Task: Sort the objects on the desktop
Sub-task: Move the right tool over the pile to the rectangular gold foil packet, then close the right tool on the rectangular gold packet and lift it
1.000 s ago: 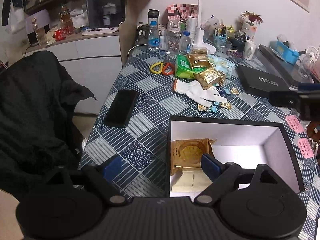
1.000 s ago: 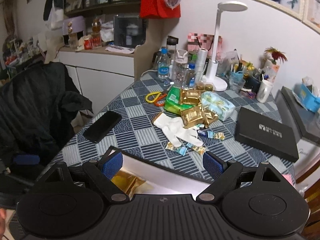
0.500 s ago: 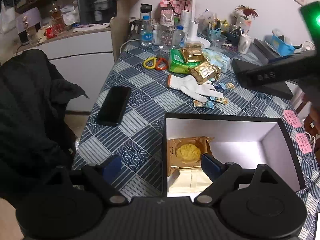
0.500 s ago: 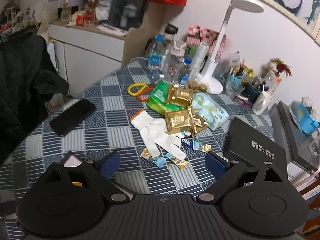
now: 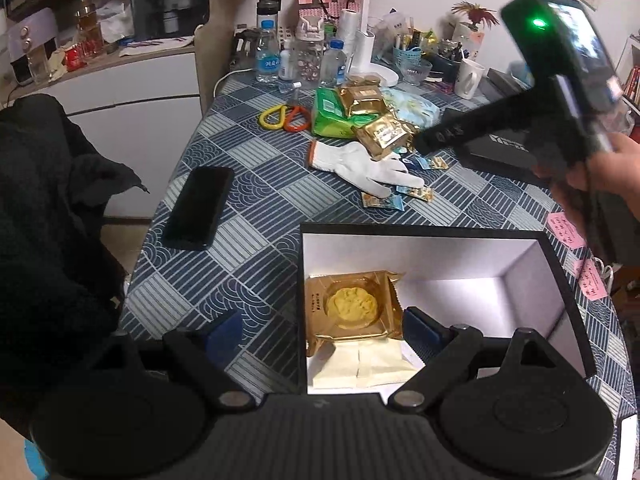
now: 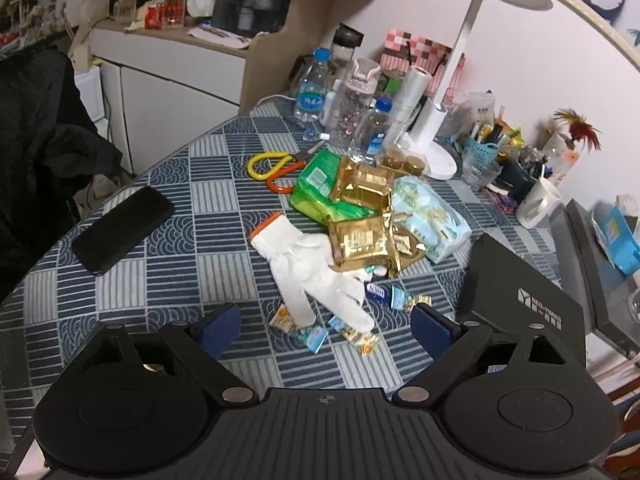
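Blue-and-grey patterned cloth covers the bench [image 5: 248,216], which carries everything, with a white wall behind it. Nearest the left camera sits an open black box [image 5: 420,231] with white inner walls; inside, against its left wall, lie 1 gold pastry packet [image 5: 352,306] and 2 pale flat sachets [image 5: 366,368] just in front of it. The rest of the box floor is bare. A flat black lid [image 6: 520,300] rests to the right of the pile. A black phone [image 5: 198,207] lies well left of the box, its long axis running from near-left to far-right. The white glove [image 6: 316,276] lies flat mid-bench, cuff toward the far left, fingers pointing near-right, touching the gold packets [image 6: 362,240] stacked on a green pack [image 6: 320,188] and a pale blue pack [image 6: 428,216]. Small wrapped candies [image 6: 312,336] are scattered by the glove's fingertips. The left hand-held gripper [image 5: 320,330] is spread wide, straddling the box's left wall, gripping nothing. The right hand-held gripper [image 6: 326,326] hovers above the candies, also spread and empty.
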`<state>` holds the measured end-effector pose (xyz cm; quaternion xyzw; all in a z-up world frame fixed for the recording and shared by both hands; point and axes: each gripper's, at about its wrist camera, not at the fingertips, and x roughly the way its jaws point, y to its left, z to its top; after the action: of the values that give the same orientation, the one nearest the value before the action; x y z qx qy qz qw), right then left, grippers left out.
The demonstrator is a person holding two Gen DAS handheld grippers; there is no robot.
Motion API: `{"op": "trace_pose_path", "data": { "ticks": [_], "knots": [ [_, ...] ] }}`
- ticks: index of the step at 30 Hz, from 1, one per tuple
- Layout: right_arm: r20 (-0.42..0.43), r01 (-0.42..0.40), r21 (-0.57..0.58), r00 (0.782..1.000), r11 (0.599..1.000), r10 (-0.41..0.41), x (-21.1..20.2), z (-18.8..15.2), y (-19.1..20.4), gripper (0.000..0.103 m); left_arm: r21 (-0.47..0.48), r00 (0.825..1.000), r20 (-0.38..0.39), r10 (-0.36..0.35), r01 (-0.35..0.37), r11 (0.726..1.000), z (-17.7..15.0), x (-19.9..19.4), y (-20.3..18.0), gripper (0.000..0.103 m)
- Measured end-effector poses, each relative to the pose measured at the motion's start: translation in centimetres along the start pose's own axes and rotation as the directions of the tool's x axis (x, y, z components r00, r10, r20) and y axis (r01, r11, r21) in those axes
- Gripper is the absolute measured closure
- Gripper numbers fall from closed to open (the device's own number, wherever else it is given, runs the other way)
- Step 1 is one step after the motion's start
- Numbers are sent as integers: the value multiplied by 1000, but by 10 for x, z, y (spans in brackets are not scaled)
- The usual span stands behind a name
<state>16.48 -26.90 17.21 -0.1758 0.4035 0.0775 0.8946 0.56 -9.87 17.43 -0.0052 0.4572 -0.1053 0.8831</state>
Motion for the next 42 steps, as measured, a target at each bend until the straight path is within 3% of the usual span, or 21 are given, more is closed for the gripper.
{"op": "trace_pose_path", "data": {
  "ticks": [4,15,27,32,35,36,42],
  "knots": [
    [-2,-3,-40,1000,999,3,25,17,-2,3,-23,1000,-17,-25,25,999,-2,5,2,0],
    [-76,7,-89,997,996,-14,130,66,-14,0,-109,997,-70,-22,14,994,-5,28,15,0],
    [-197,-8,33,980,999,14,235,69,-32,0,-158,988,-150,-38,14,987,-9,60,18,0],
    [-234,41,0,971,999,-39,260,61,-29,1,-175,985,-167,-45,16,984,-9,68,19,0],
    [-209,78,-3,975,997,-76,265,55,-30,14,-179,983,-176,-42,10,984,-9,71,20,0],
    [-194,86,5,977,996,-84,264,53,-32,27,-180,983,-177,-40,8,984,-9,71,21,0],
    [-143,108,62,985,992,-98,243,57,-43,32,-179,985,-166,-38,8,984,-7,68,19,0]
  ]
}}
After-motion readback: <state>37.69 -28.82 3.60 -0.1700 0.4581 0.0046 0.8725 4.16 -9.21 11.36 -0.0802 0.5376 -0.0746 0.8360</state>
